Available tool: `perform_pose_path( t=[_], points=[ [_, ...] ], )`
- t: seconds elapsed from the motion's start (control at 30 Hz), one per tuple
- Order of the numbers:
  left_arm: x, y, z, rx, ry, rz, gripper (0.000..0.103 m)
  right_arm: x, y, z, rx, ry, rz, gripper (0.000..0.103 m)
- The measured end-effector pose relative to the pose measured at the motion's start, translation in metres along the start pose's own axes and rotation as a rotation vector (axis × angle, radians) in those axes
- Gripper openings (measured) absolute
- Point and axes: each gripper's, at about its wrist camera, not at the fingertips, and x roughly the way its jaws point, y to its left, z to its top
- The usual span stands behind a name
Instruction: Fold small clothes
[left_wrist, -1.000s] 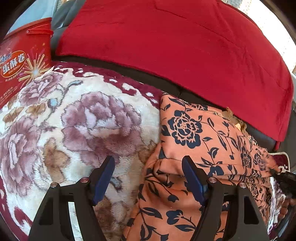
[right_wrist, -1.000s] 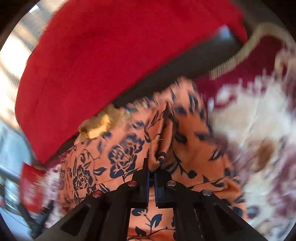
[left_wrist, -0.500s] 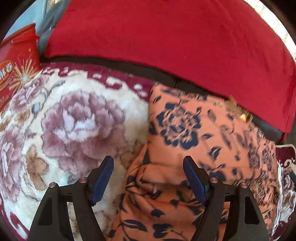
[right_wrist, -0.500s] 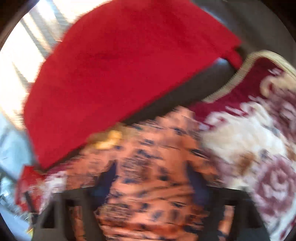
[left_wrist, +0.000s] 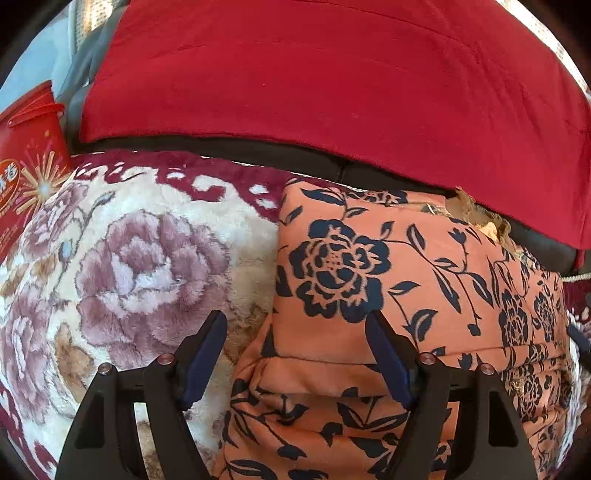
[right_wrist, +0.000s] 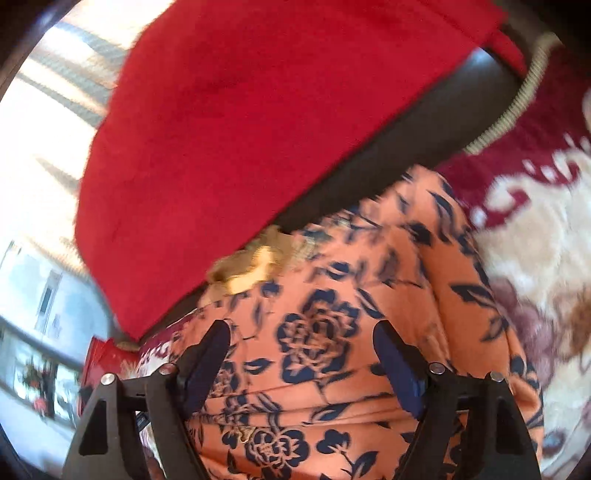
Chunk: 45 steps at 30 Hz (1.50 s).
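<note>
My right gripper (right_wrist: 301, 363) just let go of orange floral garment (right_wrist: 369, 332), jaws apart; left gripper (left_wrist: 295, 354) apart, empty. Fold laid on plush blanket (left_wrist: 129, 258).

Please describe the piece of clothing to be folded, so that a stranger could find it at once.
Find the big red cushion; below it lies a plush blanket with cream and mauve roses. On the blanket's right part lies the garment: orange cloth printed with dark navy flowers and leaves, the only orange thing here.
</note>
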Motion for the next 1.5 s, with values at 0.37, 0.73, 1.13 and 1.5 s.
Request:
perform_pose_path(
  t=[0.37, 0.73, 1.13, 1.5],
  points=[
    [-0.026, -0.003, -0.002, 0.03, -0.017, 0.013, 0.078, -0.042, 0.0, -0.032, -0.029, -0.012, -0.1, 0.086],
    [-0.102, 0.072, -0.107, -0.058, 0.003, -0.04, 0.079, -0.189, -0.079, -0.144, -0.004, -0.012, -0.18, 0.086],
    [-0.13, 0.11, -0.222, -0.091, 0.129, -0.086, 0.079, -0.216, -0.115, -0.232, 0.062, 0.132, -0.047, 0.075],
    [-0.122, 0.109, -0.227, -0.126, 0.129, -0.129, 0.079, -0.201, -0.124, -0.248, 0.088, 0.142, -0.058, 0.058]
  ],
)
